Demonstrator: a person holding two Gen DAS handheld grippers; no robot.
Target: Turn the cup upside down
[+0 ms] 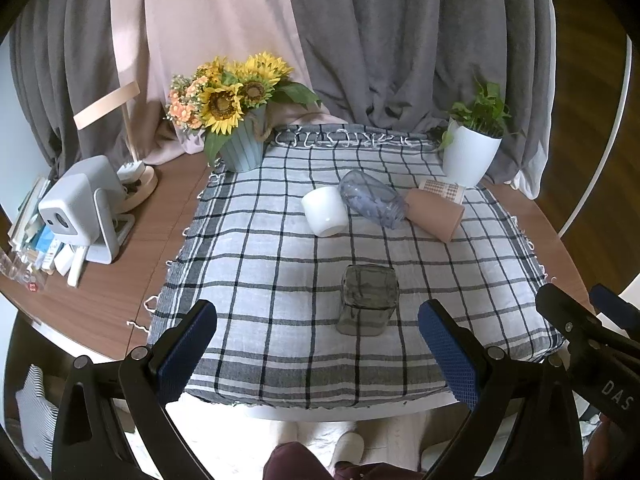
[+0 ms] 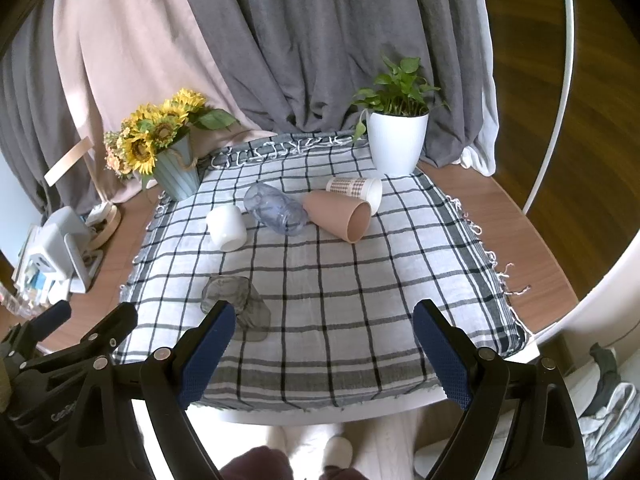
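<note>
Both my tongs, left gripper (image 1: 318, 350) and right gripper (image 2: 324, 352), gape empty; smoky glass cup (image 1: 368, 300) lies just ahead, nearer left, axis pointing toward me.

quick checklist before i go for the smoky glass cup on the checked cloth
1. Left gripper open, nothing held: ok.
2. Right gripper open, nothing held: ok.
3. Smoky glass cup apart from the other cups, room on both sides: ok.
4. Which end of that cup is up: cannot tell, the tinted glass hides the rim.
5. Far cups out of the way: ok; white cup, clear blue cup and pink cup lie on their sides near the back.
6. Checked cloth flat around the cup: ok.
</note>
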